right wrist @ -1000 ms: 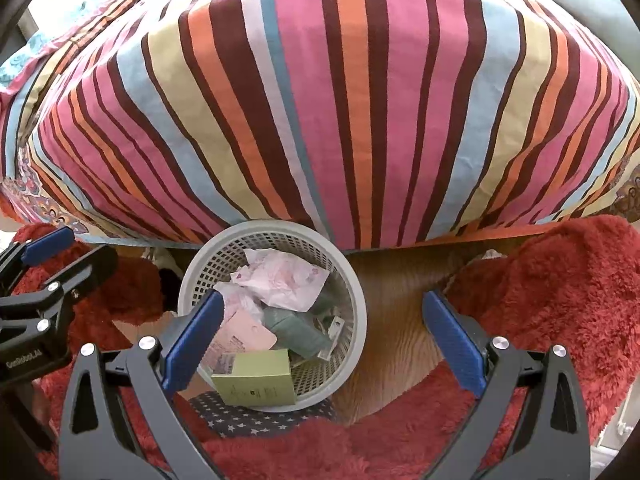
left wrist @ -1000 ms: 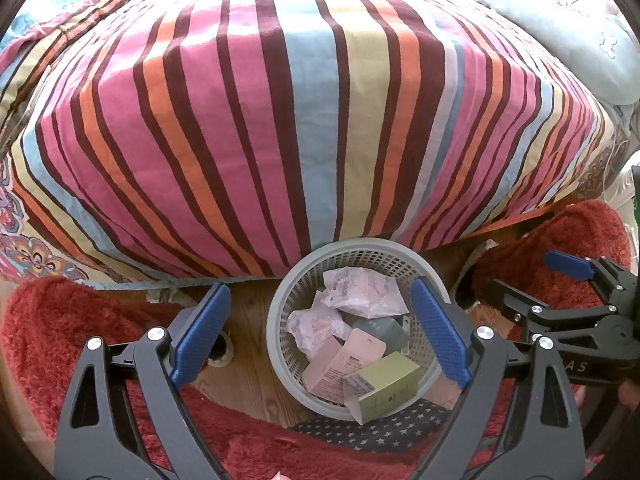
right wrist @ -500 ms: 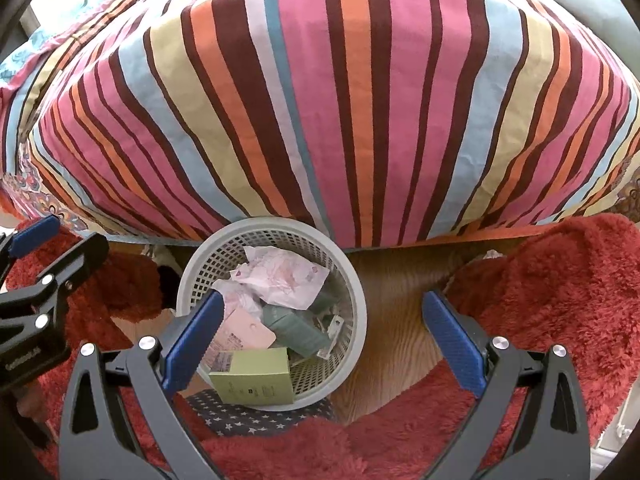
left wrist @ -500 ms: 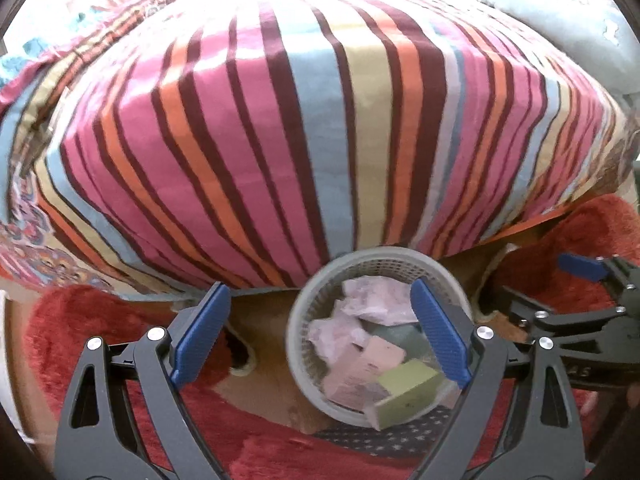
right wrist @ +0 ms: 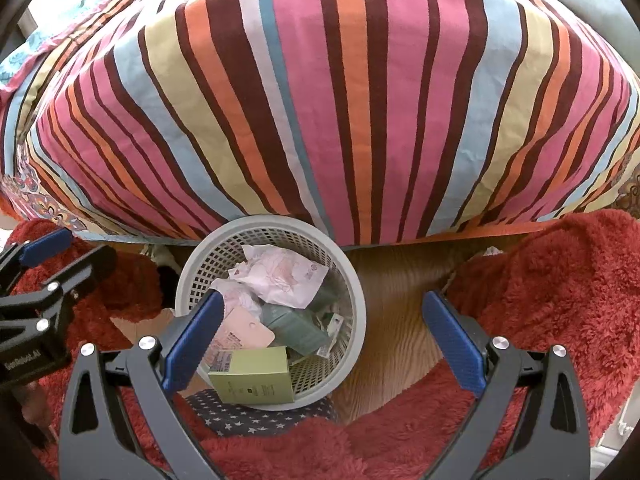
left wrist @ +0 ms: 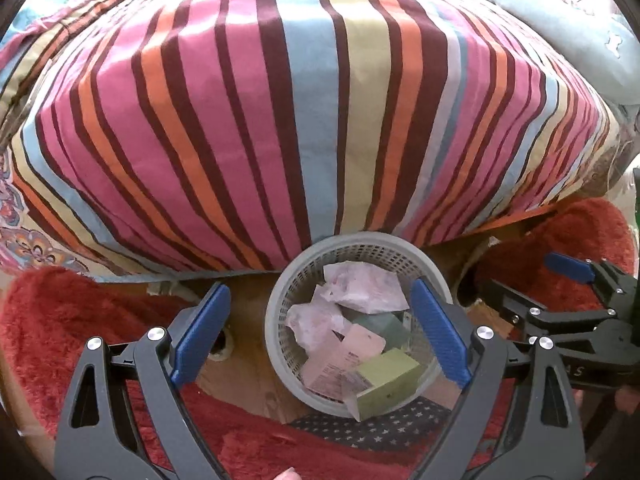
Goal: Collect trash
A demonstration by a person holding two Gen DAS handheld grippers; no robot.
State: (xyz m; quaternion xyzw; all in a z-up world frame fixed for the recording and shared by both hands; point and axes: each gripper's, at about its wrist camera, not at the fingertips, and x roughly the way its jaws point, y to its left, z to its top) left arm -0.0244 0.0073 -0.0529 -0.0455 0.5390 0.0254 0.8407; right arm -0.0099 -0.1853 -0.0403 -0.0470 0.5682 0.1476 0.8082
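Floor: wood-grain boards (right wrist: 394, 312) show bare between two shaggy red rugs (right wrist: 560, 292), with a dark star-print mat (right wrist: 256, 416) under the near edge of the bin.
Left tongs: black two-finger gripper with blue pads (left wrist: 320, 336), jaws spread wide and holding nothing, hanging above the bin.
Right tongs: matching black gripper with blue pads (right wrist: 320, 344), jaws just as wide apart and also empty, its left pad in front of the bin's near-left rim.
Bin: round grey plastic lattice wastebasket (right wrist: 354, 280), standing on the floor right against the hanging edge of the bedding.
Trash: inside the bin lie crumpled white printed paper (right wrist: 280, 276), a pink card tag (right wrist: 240, 336), a dull green packet (right wrist: 296, 326) and an olive-green carton (right wrist: 256, 376) leaning at the near rim.
Bed: striped bedspread in pink, maroon, orange, pale blue and cream (left wrist: 312, 112) fills the upper part of both views.
Left view only: pale blue pillow (left wrist: 568, 28) at top right of the bed, and a pale ring-shaped object (left wrist: 222, 346) on the boards beside the left pad; the right gripper appears at the right edge.
Right view only: flat piece of brown cardboard (right wrist: 138, 326) left of the bin, and the broad bare stretch of boards to the bin's right; the left gripper appears at the left edge.
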